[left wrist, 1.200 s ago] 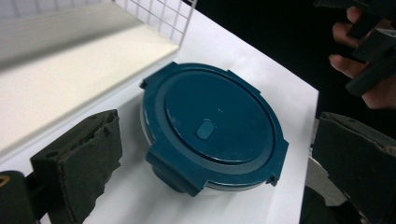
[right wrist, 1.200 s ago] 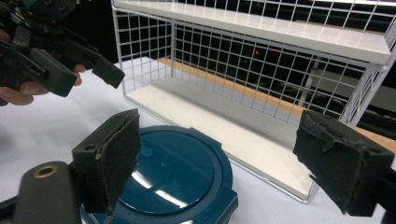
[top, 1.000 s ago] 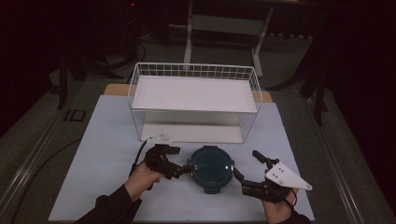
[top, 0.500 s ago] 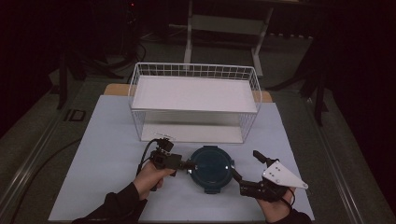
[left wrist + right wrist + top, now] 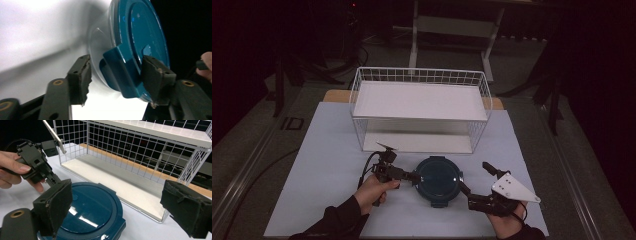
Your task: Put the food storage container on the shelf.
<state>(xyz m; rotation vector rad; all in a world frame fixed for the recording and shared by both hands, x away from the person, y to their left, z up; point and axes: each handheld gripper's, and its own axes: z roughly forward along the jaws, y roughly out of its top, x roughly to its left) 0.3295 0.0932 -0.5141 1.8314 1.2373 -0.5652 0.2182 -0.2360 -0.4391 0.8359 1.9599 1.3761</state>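
Observation:
A round dark-blue container [image 5: 439, 180] with a clip-on lid sits on the white mat near the front edge. My left gripper [image 5: 413, 177] reaches its left side. In the left gripper view the lid's blue clip tab [image 5: 117, 67] stands between the jaws of my left gripper [image 5: 115, 75]. These jaws have just been closing; one pad [image 5: 152, 72] lies against the lid's top and the other pad [image 5: 80, 77] stands off the tab. My right gripper [image 5: 474, 176] stands wide open at the container's right side. In the right gripper view my right gripper [image 5: 120, 207] frames the lid [image 5: 92, 205].
A white wire basket shelf [image 5: 419, 107] stands on the mat just behind the container, its open lower level facing me [image 5: 117, 180]. The person's left hand [image 5: 12, 170] holds the left gripper beside the lid. Dark floor and a metal stand lie beyond the table.
My left gripper has sunk and slid right to the container's left clip, and its jaws have narrowed around the tab. My right gripper has stayed where it was.

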